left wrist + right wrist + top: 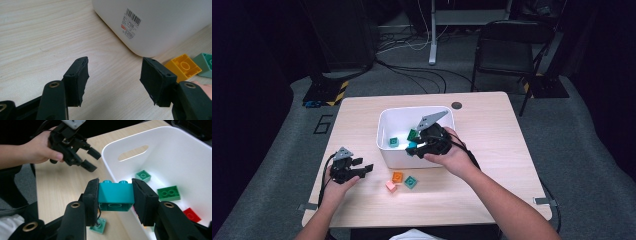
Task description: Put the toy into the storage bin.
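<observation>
— Two hand-held grippers at work? Where does each one stand?

— The right hand-held gripper [115,195] is clenched on a teal two-stud plastic brick [115,196], its pads pressing the brick's two ends. It carries the brick just over the near rim of the white rectangular plastic bin [384,150], in the middle of the light wooden table [492,190].

— And the other one?

— The left hand-held gripper [113,80] is released, jaws well apart with only bare table between them. It sits near the table's left edge, pointing towards the bin's side wall, which bears a barcode label [131,22].

— What lies inside the bin?

— A small mint-green square brick [143,175], a darker green two-stud brick [169,193] and a red brick [192,215], all on the bin's floor.

— Anything loose on the table?

— Three small bricks just in front of the bin: an orange one [397,176], a pink one [391,186] and a teal-green one [411,182], close together, between the two hands.
</observation>
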Demonstrator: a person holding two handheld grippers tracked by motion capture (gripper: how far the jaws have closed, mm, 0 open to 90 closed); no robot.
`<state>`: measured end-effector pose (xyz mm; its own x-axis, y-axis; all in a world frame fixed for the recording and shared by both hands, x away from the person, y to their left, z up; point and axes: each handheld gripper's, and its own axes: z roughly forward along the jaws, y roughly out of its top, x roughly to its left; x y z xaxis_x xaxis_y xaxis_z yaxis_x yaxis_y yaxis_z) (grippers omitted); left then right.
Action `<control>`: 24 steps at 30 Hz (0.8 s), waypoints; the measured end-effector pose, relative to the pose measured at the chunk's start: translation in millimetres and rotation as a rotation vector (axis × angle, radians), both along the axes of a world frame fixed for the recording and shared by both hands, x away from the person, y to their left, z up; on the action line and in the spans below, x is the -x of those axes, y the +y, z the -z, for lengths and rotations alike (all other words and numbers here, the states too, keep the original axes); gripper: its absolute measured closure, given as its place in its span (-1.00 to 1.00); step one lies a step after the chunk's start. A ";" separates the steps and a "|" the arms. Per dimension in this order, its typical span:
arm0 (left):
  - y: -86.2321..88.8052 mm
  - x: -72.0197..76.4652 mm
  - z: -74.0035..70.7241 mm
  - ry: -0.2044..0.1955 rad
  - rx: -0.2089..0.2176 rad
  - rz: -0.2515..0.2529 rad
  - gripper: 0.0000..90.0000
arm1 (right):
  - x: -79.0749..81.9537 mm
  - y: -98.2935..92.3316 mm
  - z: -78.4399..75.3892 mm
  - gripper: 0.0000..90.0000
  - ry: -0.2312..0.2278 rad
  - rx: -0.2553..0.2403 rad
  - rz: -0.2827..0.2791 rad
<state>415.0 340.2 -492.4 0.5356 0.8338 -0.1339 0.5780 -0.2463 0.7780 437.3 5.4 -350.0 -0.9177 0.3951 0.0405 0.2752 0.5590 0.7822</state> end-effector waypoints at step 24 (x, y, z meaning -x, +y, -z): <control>-1.0 -1.0 0.6 0.003 0.009 0.005 -0.14 | -75.9 27.4 3.3 0.30 -0.036 0.008 0.075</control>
<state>416.0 339.2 -493.0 0.5390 0.8301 -0.1426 0.5789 -0.2421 0.7786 513.3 32.9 -353.3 -0.8861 0.4634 0.0043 0.2882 0.5439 0.7881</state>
